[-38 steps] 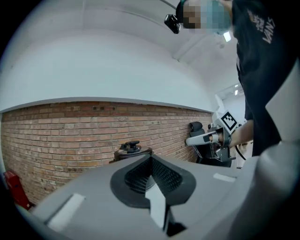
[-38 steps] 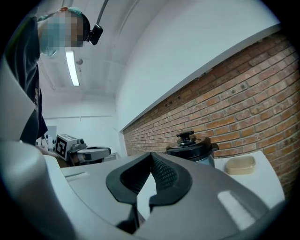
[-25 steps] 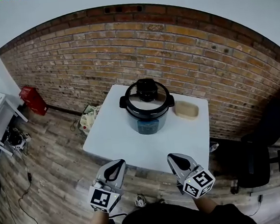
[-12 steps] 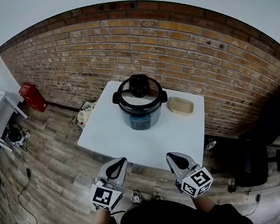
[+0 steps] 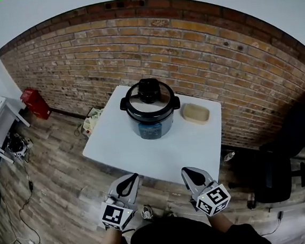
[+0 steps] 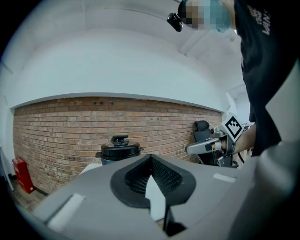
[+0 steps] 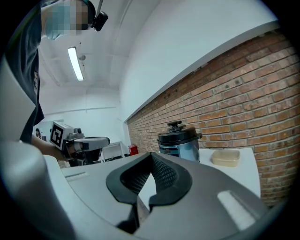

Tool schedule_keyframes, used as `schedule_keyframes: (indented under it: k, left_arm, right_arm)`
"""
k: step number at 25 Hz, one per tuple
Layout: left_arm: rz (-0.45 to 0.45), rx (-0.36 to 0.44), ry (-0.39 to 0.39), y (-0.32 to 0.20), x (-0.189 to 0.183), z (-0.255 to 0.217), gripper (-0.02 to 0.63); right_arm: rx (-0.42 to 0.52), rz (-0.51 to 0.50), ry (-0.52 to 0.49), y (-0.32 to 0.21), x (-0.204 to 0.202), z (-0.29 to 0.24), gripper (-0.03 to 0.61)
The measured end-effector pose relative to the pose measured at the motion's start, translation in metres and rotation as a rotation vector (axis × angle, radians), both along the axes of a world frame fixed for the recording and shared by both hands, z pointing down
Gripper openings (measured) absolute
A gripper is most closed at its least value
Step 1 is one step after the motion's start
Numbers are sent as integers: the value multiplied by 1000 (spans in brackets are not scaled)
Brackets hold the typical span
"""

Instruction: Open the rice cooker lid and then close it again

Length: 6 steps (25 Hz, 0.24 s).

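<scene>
White table [image 5: 139, 152] is standing against a brick wall [image 5: 232, 57] and is carrying the rice cooker [image 5: 151, 119] toward its far side. The black lid [image 5: 149, 100] is sitting closed on the pot. A beige container [image 5: 195, 113], possibly a shallow tray, is lying just beside the cooker on its right. The left gripper [image 5: 129, 179] and the right gripper [image 5: 189, 172] are hovering side by side just short of the table's near edge, well apart from the cooker. Both pairs of jaws are pressing together with nothing between them.
</scene>
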<state>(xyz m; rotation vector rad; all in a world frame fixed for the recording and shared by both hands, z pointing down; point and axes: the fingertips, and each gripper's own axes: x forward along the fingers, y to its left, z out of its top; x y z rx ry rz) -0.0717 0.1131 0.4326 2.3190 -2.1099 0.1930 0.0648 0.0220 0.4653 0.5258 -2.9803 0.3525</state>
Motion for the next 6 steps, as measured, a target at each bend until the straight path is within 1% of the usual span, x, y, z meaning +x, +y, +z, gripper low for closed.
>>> schedule_keyframes:
  k: [1, 6]
  left_arm:
    - [1, 0, 0, -1, 1, 0, 2]
    - [2, -53, 22, -7, 4, 0, 2]
  right_arm:
    - [1, 1, 0, -1, 0, 0, 5]
    - [7, -1, 1, -7, -1, -2, 5]
